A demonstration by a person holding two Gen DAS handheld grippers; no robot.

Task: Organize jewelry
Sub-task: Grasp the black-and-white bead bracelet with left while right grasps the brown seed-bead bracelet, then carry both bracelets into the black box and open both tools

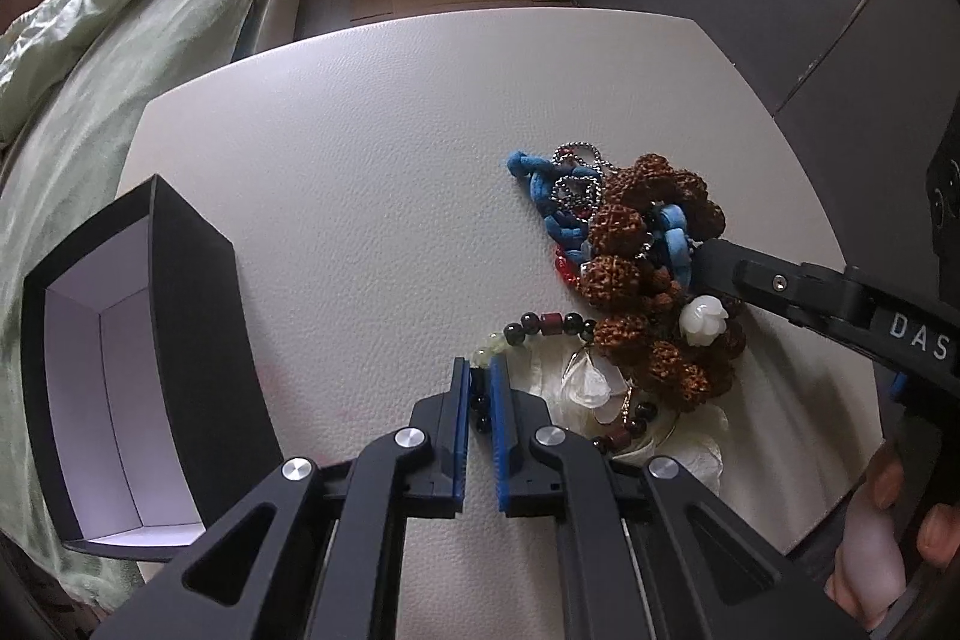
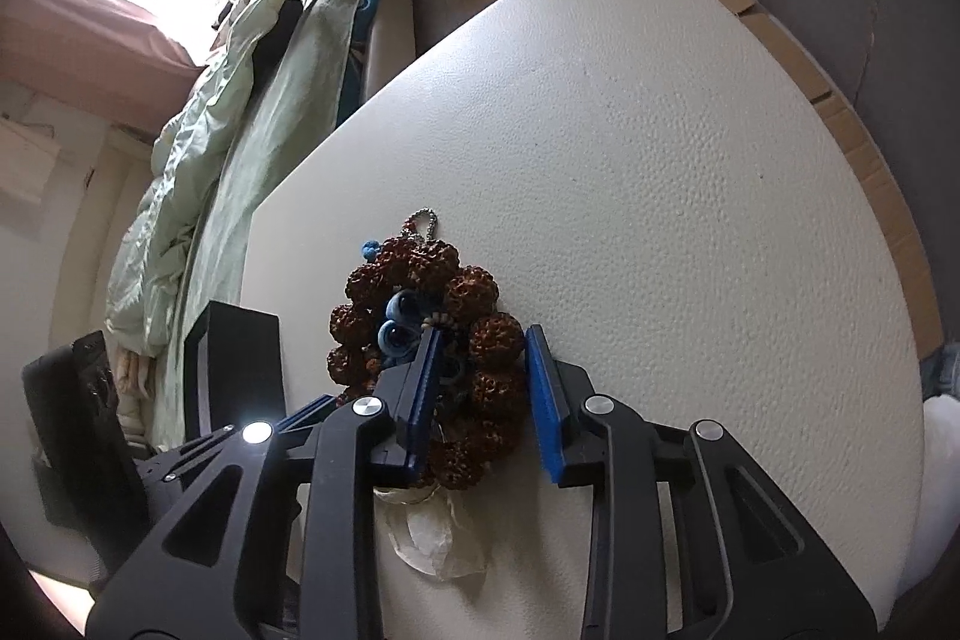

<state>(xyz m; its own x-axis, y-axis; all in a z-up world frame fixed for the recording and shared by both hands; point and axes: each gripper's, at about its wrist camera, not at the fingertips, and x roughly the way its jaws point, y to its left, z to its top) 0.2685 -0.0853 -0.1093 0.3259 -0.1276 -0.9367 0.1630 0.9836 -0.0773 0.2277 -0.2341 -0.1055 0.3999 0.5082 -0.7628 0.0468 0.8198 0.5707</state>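
A tangled pile of jewelry lies on the white table (image 1: 372, 172): a brown rough-bead bracelet (image 1: 624, 274), a blue knotted cord (image 1: 552, 202), a silver ball chain (image 1: 576, 178), a white flower bead (image 1: 703, 319) and a dark bead strand (image 1: 540, 325). My left gripper (image 1: 480, 370) is shut on the dark bead strand at the pile's near edge. My right gripper (image 2: 483, 340) is open, its jaws straddling the brown bracelet (image 2: 486, 340), its left finger pressing into the pile. It also shows in the left wrist view (image 1: 708, 259).
An open black box (image 1: 150, 340) with a white inside stands at the table's left edge, also in the right wrist view (image 2: 237, 364). A bed with a green quilt (image 1: 120, 40) runs along the left. White petal-like pieces (image 1: 600, 388) lie under the pile.
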